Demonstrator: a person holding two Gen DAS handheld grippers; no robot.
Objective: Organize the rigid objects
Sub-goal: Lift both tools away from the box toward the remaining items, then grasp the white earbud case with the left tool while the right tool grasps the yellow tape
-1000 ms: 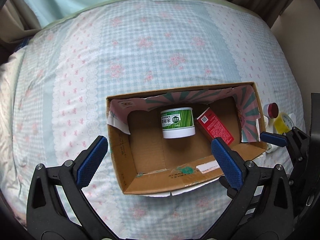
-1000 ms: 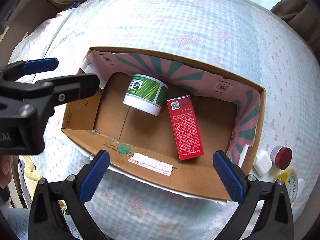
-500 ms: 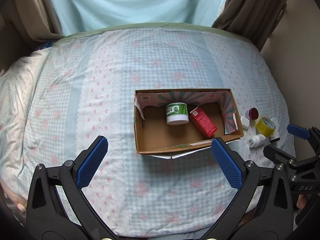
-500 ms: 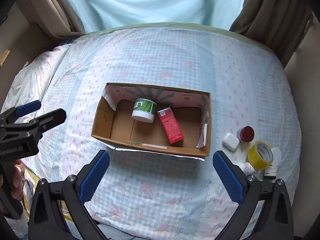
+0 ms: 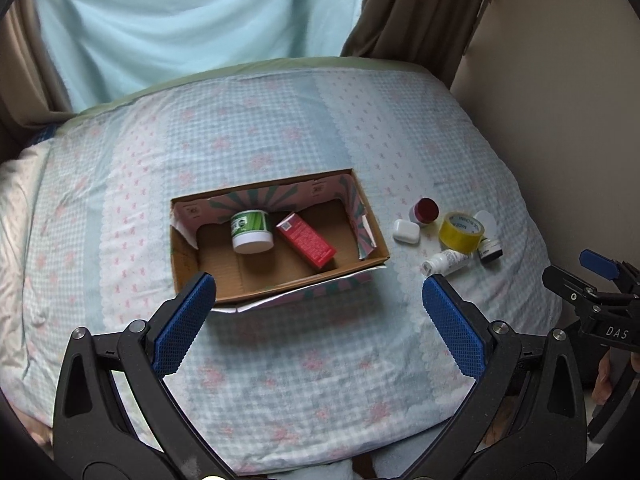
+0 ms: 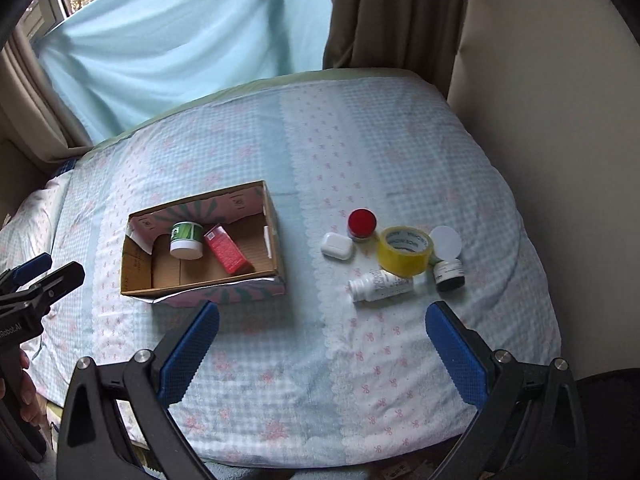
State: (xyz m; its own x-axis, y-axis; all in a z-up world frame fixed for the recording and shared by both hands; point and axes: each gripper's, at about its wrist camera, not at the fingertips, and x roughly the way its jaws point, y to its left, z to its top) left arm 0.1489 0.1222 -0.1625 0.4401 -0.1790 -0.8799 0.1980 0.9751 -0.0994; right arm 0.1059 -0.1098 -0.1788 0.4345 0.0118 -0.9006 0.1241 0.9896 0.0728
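Note:
An open cardboard box (image 5: 382, 246) (image 6: 276, 232) lies on the bed and holds a green-labelled white jar (image 5: 251, 230) (image 6: 185, 239) and a red carton (image 5: 306, 239) (image 6: 227, 249). Right of the box lie a white case (image 6: 337, 245), a red-lidded jar (image 6: 362, 224), a yellow tape roll (image 6: 405, 250), a white bottle on its side (image 6: 378, 285), a small dark jar (image 6: 449, 274) and a white disc (image 6: 445, 241). My left gripper (image 5: 320, 320) is open and empty, near the bed's front edge. My right gripper (image 6: 322, 344) is open and empty, in front of the loose items.
The bed has a blue checked floral cover (image 6: 360, 152). A light blue curtain (image 6: 180, 40) and a brown curtain (image 6: 392, 12) hang behind it. A beige wall (image 6: 560, 120) runs along the right side.
Both grippers have pulled back and up from the box, so the whole bed shows. The view has swung right toward the loose items. Both stay open.

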